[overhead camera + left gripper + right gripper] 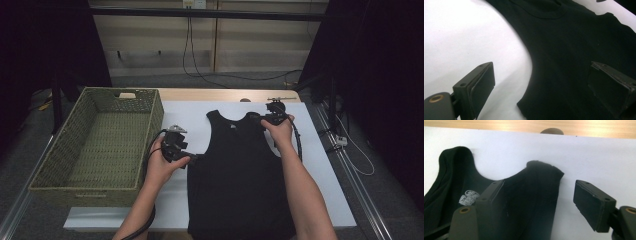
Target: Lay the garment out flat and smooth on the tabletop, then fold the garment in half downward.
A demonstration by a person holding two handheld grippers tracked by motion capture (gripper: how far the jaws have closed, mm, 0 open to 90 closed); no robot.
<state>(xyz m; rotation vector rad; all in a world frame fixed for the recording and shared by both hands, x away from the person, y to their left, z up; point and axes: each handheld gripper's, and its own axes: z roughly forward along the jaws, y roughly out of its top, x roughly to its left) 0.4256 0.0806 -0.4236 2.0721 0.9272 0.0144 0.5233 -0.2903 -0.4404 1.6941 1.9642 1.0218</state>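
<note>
A black sleeveless top [235, 170] lies flat on the white sheet [325, 175], neck end away from me. My left gripper [192, 159] rests at the garment's left side under the armhole, open; in the left gripper view its jaws [541, 72] straddle the cloth's edge [574, 50] without pressing it. My right gripper [260, 119] is at the right shoulder strap. In the right gripper view the strap [541, 177] lies between the jaws of the right gripper [539, 187], which stand wide apart and off the cloth. A white label print [469, 196] shows inside the neck.
A large green woven basket [95, 190] stands left of the sheet, close to my left hand. A strip of wooden table [225, 95] runs behind the sheet, with a small dark round thing [245, 100] on it. Cables trail on the floor beyond.
</note>
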